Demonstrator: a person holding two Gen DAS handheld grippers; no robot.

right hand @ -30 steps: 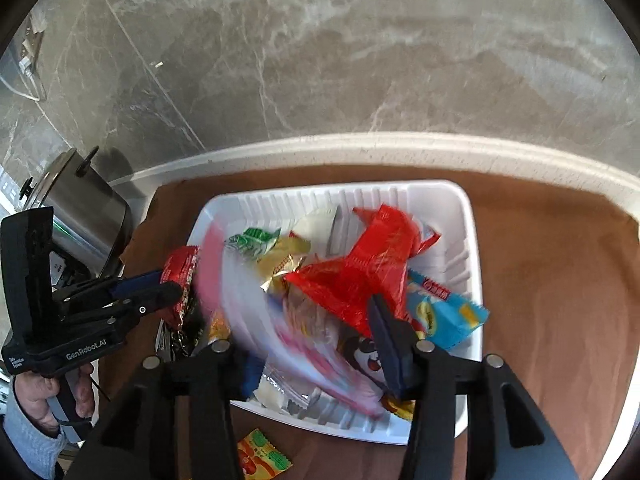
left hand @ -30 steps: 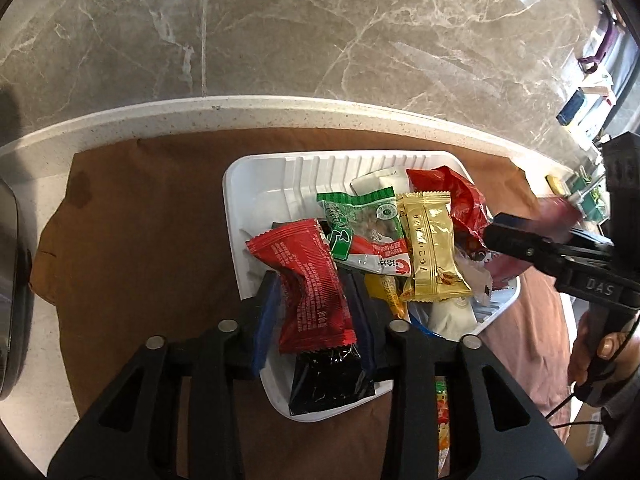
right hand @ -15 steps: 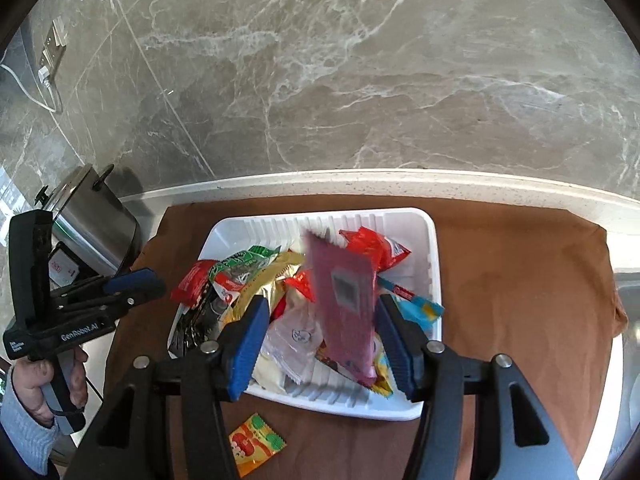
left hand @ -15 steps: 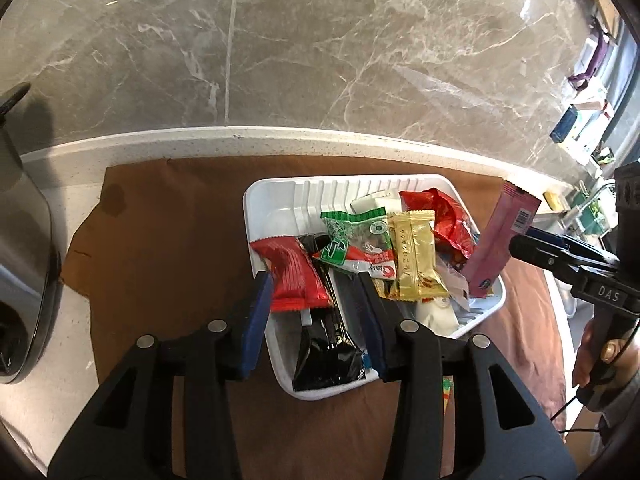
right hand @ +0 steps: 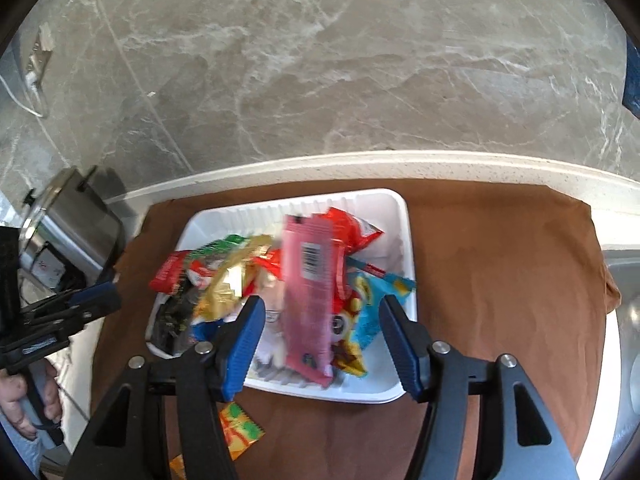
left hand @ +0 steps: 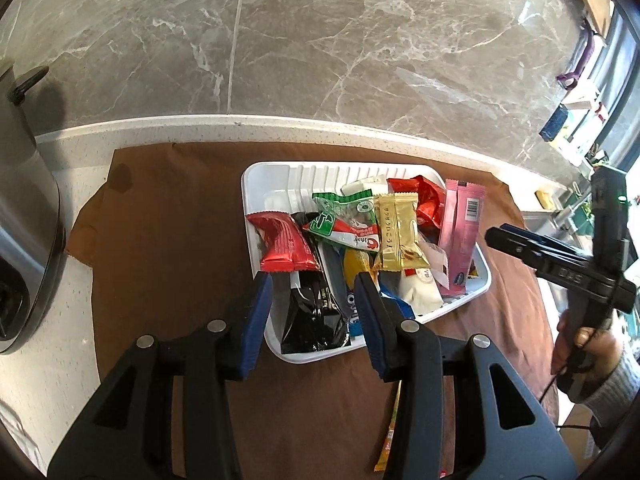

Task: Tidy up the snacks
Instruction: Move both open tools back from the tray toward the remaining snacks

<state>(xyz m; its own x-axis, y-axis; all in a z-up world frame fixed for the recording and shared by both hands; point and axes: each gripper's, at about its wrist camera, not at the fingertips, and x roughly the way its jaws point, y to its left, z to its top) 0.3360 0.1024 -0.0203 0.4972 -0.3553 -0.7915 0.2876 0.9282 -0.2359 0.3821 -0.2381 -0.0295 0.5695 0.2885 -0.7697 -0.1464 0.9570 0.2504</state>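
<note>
change: pink packet (right hand: 311, 300), upright between the right gripper's blue pads half a second ago, now lies loose on the pile along the tray's 3 o'clock side; red packet (left hand: 285, 242), held by the left gripper a second ago, rests at the tray's 9 o'clock edge.
right gripper (right hand: 322, 342): jaws spread wide, nothing between them, hovering over the tray's near rim; the pink packet is blurred in this view.
left gripper (left hand: 313, 312): jaws wide apart, holding nothing, poised above the black packet (left hand: 314, 316) at the tray's 6 o'clock corner.
writing: pink packet shows a barcode (left hand: 472, 205); the green-and-red packet (left hand: 345, 224) carries lettering too small to make out; gold packet (left hand: 399, 232) has a column of small characters, unreadable; the right tool body reads "das" upside down.
tray (left hand: 276, 184): white, ribbed, heaped with snacks; bare floor only at its 11 o'clock corner.
room: brown mat (right hand: 500, 280) lies open at 3 o'clock of the tray in the right view, and at 9 o'clock in the left view; white counter edge and marble wall (left hand: 320, 40) close off 12 o'clock.
strays: orange-green packet (right hand: 239, 428) lies on the mat at 6 o'clock, outside the tray.
hands: right hand (left hand: 588, 344) grips its tool handle from below at 3 o'clock; metal pot (right hand: 70, 216) stands at 9 o'clock.
</note>
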